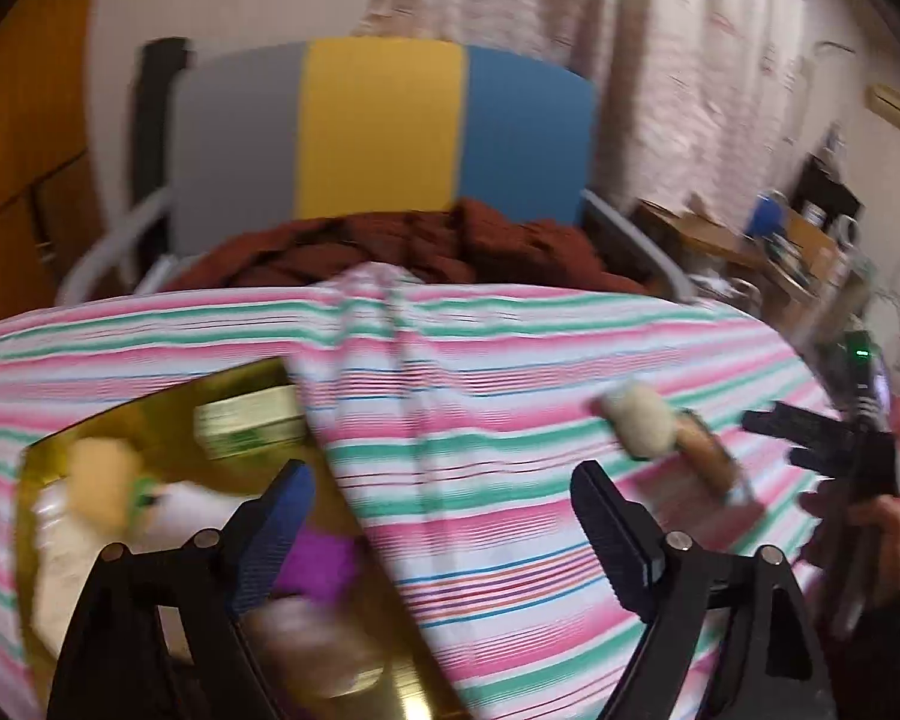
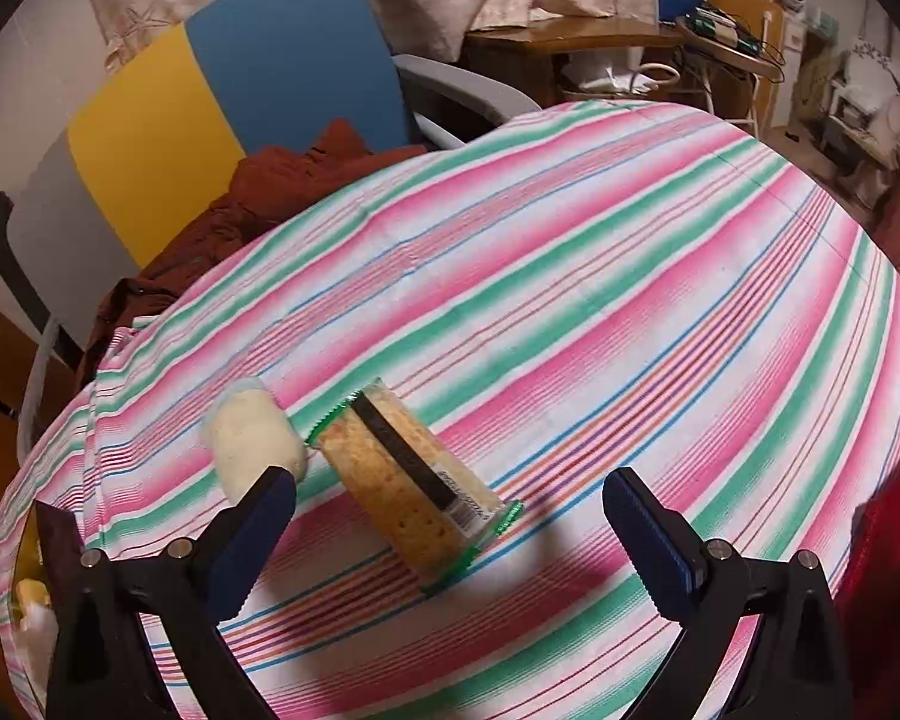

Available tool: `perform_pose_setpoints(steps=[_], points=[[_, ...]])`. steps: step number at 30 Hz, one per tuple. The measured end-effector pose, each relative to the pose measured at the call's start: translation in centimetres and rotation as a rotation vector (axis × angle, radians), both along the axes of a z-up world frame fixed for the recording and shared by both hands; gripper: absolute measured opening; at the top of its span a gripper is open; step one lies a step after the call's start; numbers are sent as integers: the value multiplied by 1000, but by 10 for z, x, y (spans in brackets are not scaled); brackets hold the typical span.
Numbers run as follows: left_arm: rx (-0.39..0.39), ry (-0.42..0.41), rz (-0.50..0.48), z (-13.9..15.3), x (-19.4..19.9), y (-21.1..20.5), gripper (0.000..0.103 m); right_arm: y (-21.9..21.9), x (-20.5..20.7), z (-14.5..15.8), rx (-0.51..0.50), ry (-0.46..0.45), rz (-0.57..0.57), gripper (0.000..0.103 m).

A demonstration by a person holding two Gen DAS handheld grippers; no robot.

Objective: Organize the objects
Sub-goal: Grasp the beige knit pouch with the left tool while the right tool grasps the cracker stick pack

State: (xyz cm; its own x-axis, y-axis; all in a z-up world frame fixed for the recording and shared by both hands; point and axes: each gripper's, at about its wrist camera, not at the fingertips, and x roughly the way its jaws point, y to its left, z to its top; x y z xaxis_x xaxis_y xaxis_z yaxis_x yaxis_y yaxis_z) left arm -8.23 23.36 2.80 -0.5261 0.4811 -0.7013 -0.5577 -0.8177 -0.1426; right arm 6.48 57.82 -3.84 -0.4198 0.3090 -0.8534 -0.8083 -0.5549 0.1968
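A clear pack of biscuits lies on the striped cloth, with a small white wrapped roll just left of it. My right gripper hovers open right over the biscuit pack, its fingers either side and apart from it. In the left wrist view the same roll and biscuit pack sit to the right, with the right gripper beyond them. My left gripper stands open and empty beside a gold tray that holds a green-and-white box, a purple item and several blurred packets.
The striped tablecloth covers a round table. A chair with a grey, yellow and blue back stands at the far edge, a rust-brown cloth heaped on its seat. A wooden desk with clutter is at the back right.
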Motion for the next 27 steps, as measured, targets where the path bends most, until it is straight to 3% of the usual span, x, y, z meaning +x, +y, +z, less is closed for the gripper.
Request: perform_pose_setpoints(steps=[7, 10, 16, 25, 26, 27], points=[[-16, -75, -140, -22, -6, 91, 84, 8, 9, -1, -30, 11, -50, 103], [-15, -158, -166, -41, -16, 125, 80, 13, 16, -2, -58, 37, -83, 103], [10, -274, -152, -69, -38, 172, 77, 20, 21, -1, -90, 80, -112, 103], [-21, -326, -141, -97, -58, 227, 76, 17, 21, -2, -104, 90, -101, 103], [-24, -346, -134, -104, -62, 229, 73, 17, 21, -3, -107, 95, -99, 103], [-23, -386, -129, -112, -66, 227, 62, 19, 20, -3, -107, 93, -98, 103]])
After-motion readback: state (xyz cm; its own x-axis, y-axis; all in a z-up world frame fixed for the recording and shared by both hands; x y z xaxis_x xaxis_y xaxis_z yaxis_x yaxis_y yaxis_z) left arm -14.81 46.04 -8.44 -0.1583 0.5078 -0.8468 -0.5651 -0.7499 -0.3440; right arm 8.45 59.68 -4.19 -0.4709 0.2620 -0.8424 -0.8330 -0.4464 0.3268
